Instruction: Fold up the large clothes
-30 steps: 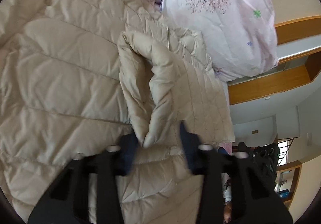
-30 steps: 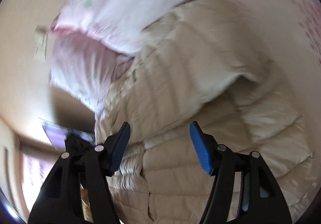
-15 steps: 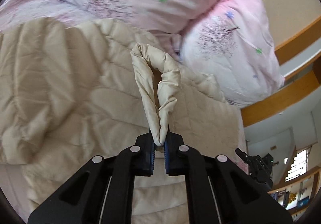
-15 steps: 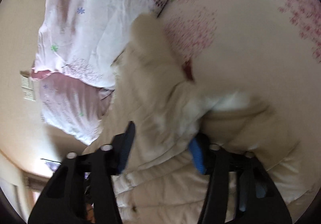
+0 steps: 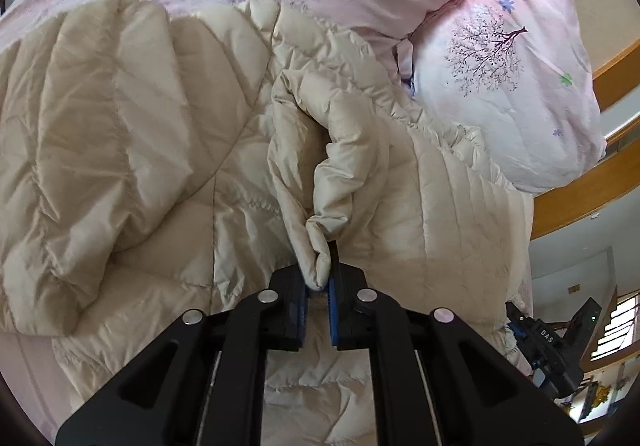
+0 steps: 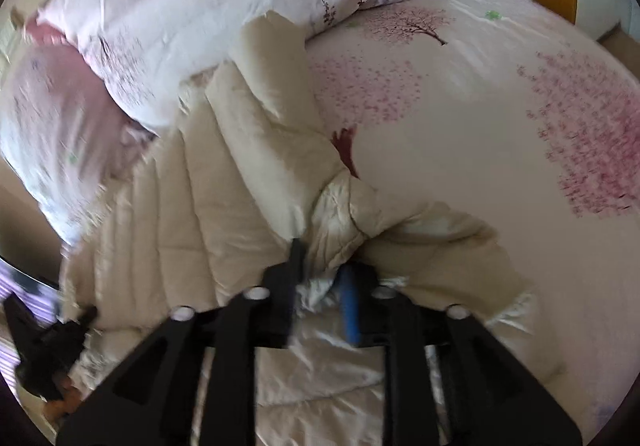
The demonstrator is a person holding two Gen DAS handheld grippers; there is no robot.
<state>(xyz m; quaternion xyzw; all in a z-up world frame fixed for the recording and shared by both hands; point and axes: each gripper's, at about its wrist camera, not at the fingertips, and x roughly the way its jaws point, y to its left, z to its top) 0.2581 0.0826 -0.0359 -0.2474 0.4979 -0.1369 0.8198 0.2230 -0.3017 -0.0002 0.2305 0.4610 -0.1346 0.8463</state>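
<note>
Here, shows a beige quilted jacket (image 5: pixel 120 134) spread flat over a bed with a pink blossom-print sheet (image 6: pixel 480 126), upper edge resting against two matching pillows (image 5: pixel 520 86). Beyond the pillows, a strip of wooden bed frame (image 5: pixel 580 198).

In the left wrist view, shows the left gripper (image 5: pixel 319 286) clamped on a raised, pinched fold near the jacket's middle, having just been closing, blue pads almost together with thin fabric squeezed between.

In the right wrist view, somewhat blurred, shows the right gripper (image 6: pixel 322 286) around a thick bunched ridge at the jacket's edge, just beside bare sheet. Jaws just eased slightly wider, gap packed with fabric, pads apparently pressing on it.
</note>
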